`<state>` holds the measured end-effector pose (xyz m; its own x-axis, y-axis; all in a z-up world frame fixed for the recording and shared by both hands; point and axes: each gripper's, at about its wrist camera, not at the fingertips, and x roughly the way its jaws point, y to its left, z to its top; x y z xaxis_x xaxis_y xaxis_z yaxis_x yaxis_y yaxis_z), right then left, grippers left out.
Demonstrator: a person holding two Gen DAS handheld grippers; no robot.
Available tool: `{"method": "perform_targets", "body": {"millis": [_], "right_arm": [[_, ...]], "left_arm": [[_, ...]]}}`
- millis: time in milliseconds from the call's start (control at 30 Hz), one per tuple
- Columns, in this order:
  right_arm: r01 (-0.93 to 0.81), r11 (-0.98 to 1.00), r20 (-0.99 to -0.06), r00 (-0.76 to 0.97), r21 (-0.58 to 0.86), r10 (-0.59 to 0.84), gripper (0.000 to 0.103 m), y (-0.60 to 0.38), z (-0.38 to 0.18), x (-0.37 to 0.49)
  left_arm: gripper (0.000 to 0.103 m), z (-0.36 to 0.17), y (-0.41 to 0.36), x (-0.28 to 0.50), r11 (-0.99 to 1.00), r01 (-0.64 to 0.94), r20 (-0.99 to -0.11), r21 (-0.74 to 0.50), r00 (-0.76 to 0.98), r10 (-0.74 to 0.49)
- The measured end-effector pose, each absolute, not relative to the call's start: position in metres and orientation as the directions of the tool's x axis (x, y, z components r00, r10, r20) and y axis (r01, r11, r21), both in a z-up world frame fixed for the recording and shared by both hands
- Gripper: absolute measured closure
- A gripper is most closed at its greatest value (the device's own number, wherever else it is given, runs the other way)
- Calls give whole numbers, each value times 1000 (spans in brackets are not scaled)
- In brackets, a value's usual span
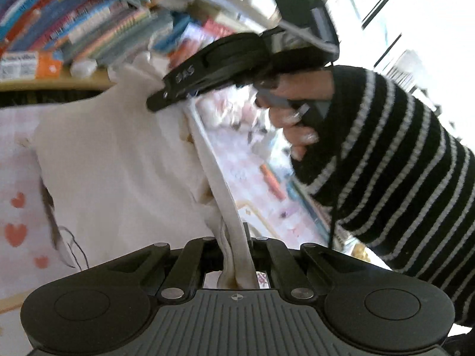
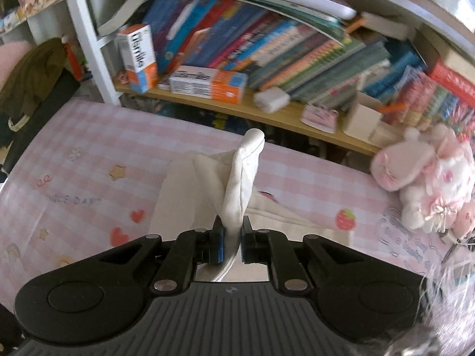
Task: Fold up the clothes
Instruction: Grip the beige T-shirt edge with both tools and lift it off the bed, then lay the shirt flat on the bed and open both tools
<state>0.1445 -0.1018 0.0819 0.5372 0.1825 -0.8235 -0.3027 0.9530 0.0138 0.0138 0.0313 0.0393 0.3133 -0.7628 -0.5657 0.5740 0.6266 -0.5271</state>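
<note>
Both tongs [image 1: 237, 262] [image 2: 233, 241] pinch cream garment [image 1: 118, 160] (seemingly ribbed hem), draped.

Garment [image 2: 190, 190] on bed [image 2: 89, 148], bookshelf [image 2: 267, 59] behind, plush toy [image 2: 421, 175] right

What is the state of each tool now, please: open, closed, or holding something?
Left tool: closed on the edge of the white garment.
Right tool: closed on a bunched white fold of the same garment.
</note>
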Motion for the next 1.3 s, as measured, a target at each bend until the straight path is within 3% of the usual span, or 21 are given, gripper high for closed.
{"method": "perform_targets", "body": {"millis": [300, 567, 633, 733, 800, 833, 933, 1067, 1167, 1300], "right_arm": [[-323, 939, -826, 493, 117, 272, 94, -184, 51, 154], [-293, 938, -834, 459, 184, 307, 94, -222, 32, 159], [-261, 950, -859, 431, 174, 276, 94, -230, 17, 159], [-184, 981, -887, 441, 58, 135, 68, -244, -5, 156], [-160, 987, -881, 464, 19, 92, 65, -257, -10, 146], [-156, 987, -880, 461, 47, 115, 65, -266, -8, 138], [-168, 963, -856, 443, 212, 266, 62, -288, 4, 100], [-193, 909, -821, 389, 370, 417, 59, -299, 19, 37], [-185, 896, -831, 335, 403, 443, 59, -294, 18, -4], [-55, 896, -857, 271, 441, 439, 62, -288, -6, -33]], "left_arm": [[100, 21, -58, 20, 728, 527, -697, -439, 311, -646], [96, 12, -98, 29, 745, 522, -742, -414, 280, -609], [80, 10, -100, 20, 731, 530, -740, -430, 257, -622], [66, 11, -93, 10, 679, 514, -683, -523, 223, -695], [52, 16, -80, 1, 649, 492, -629, -581, 235, -741], [50, 17, -71, -4, 647, 474, -608, -597, 259, -751], [51, 11, -37, -11, 694, 372, -601, -617, 348, -720], [54, -10, 2, -17, 816, 246, -686, -522, 448, -574], [54, -23, 23, -24, 881, 178, -736, -438, 492, -465], [54, -32, 29, -27, 898, 124, -739, -423, 527, -421]]}}
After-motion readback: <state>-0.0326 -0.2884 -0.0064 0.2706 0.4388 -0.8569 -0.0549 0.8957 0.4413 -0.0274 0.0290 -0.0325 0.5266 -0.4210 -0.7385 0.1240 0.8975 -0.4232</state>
